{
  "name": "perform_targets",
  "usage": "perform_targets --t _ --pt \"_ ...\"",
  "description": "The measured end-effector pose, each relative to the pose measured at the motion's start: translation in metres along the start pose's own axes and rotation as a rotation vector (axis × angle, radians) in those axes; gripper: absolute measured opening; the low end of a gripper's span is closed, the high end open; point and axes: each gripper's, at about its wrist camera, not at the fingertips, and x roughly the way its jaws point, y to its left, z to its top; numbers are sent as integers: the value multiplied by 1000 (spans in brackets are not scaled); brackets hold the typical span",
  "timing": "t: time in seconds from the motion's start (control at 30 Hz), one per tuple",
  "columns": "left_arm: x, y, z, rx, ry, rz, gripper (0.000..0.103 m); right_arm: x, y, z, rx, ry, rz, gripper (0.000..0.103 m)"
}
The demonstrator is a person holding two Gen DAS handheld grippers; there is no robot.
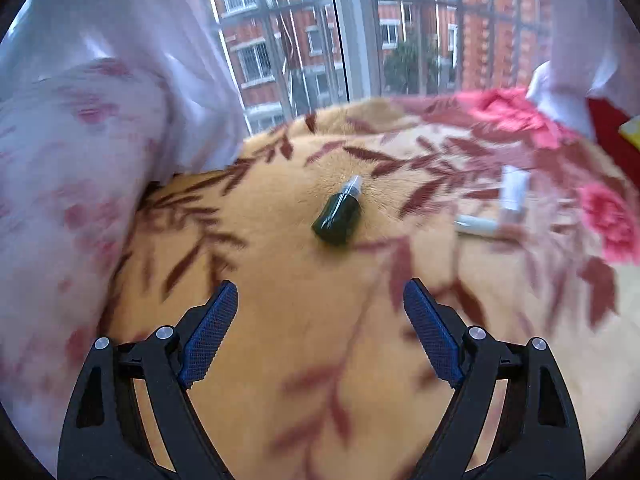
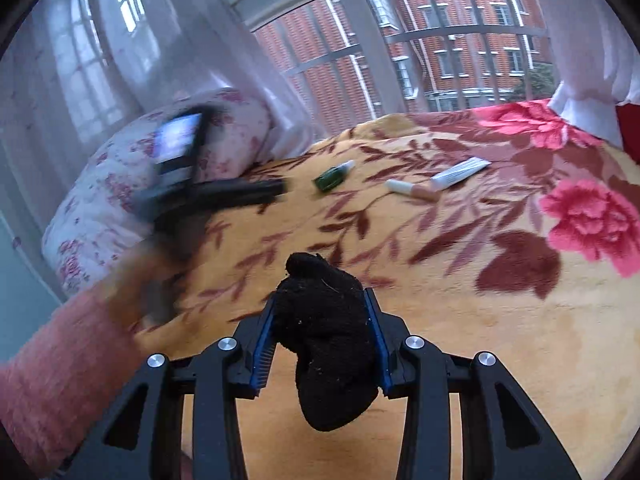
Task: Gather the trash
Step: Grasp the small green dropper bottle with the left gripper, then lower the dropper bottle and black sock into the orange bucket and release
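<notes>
my right gripper [image 2: 325, 322] is clamped on a black sock [image 2: 326, 344], a soft fuzzy lump bunched between the blue ribbed pads, its long side hanging down toward the blanket [image 2: 500, 340]. my left gripper [image 1: 320, 300] is wide open with nothing in it, above the plush yellow blanket with red leaves. beyond it lies a small dark green bottle [image 1: 337, 216], round and glossy, its clear cap pointing away toward the window [image 1: 360, 32]. right of the bottle lie a white tube [image 1: 514, 190] and a slim stick [image 1: 480, 227], both blurred. left of the bottle is a flowered pillow [image 1: 72, 200].
</notes>
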Motion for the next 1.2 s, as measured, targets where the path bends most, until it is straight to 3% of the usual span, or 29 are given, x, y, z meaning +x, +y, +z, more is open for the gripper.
perform_targets --t 0.17,0.27,0.33,0.37,0.43,0.47,0.53,0.63,0.87,1.03,1.2 --pt "78 -1 39 -40 86 28 83 5 -3 0 -28 -19 45 42" --pt "115 -7 47 -23 152 53 83 12 -11 0 -12 -7 64 42" --pt "134 -6 49 -65 184 47 83 15 -13 -2 -13 2 61 42" --pt "135 -4 49 -92 177 36 81 16 -14 -3 -14 7 56 42" --pt "133 -1 47 -122 166 -1 66 19 -16 -4 -5 18 60 42" --pt "129 0 46 -121 158 -9 49 19 -15 -5 -2 21 61 42" --pt "119 -2 44 -109 161 -13 49 18 -15 -6 5 23 62 42" --pt "93 -3 35 -102 152 -38 37 10 -7 -7 -12 6 41 42" --pt "-40 -22 -24 -45 32 -92 37 -16 17 -26 -48 18 7 42" --pt "-131 -37 -83 -13 -38 -153 37 -50 37 -50 -96 48 -33 42" --pt "-217 -59 -175 91 -34 -271 37 -83 57 -86 -160 105 -63 42"
